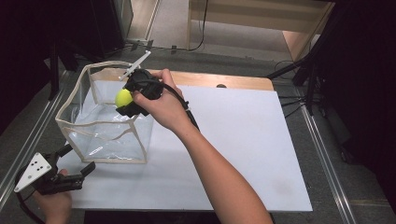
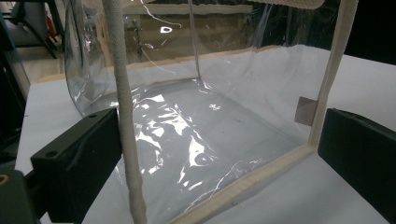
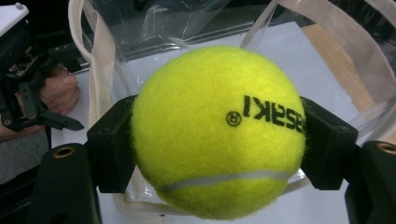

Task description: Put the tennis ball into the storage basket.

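A: Looking from the high view, your right gripper (image 1: 127, 103) pinches the tennis ball (image 1: 123, 97) over the clear bag's (image 1: 100, 128) open top; your left gripper (image 1: 77, 161) sits spread at the bag's near corner.

B: Left gripper view?

A: Its jaws straddle that floppy, slick corner seam (image 2: 127, 140) without pressing.

B: Right gripper view?

A: The ball (image 3: 218, 130) sits squarely between your jaws: light, fuzzy, springy. Hold it across the middle.

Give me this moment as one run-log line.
right gripper: shut on tennis ball, over clear bag | left gripper: open, beside bag's near corner | bag inside: no ball visible
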The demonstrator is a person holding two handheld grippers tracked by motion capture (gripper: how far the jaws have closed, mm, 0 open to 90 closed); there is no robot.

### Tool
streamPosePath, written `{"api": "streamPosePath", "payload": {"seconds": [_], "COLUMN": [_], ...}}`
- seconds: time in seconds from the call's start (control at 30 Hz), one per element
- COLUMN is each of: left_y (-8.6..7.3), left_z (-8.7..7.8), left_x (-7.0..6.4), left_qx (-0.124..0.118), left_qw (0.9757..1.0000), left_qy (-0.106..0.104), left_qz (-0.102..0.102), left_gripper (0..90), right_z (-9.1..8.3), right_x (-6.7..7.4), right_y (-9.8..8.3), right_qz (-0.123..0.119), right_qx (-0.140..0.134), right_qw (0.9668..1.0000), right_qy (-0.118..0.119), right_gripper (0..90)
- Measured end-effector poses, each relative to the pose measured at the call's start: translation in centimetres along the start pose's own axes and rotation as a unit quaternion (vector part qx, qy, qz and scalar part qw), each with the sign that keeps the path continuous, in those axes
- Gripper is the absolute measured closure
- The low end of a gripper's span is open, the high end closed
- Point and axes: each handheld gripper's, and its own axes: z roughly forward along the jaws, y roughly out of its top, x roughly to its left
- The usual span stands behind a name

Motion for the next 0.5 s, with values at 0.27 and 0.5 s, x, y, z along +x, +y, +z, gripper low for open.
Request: {"api": "streamPosePath", "payload": {"seconds": [0.27, 0.5], "left_y": [-0.01, 0.00], "left_z": [-0.02, 0.00], "left_x": [0.03, -0.01], "left_qx": [-0.002, -0.001], "left_qw": [1.0000, 1.0000], "left_qy": [-0.001, -0.001], "left_qz": [-0.002, -0.003], "left_gripper": [0.1, 0.1], "right_z": [0.57, 0.41], "right_x": [0.05, 0.50], "right_y": [0.04, 0.10], "right_qz": [0.002, -0.002], "right_qx": [0.029, 0.038], "right_qw": [0.9995, 0.9992], "right_qy": [0.016, 0.010], "right_gripper": [23.4, 14.5]}}
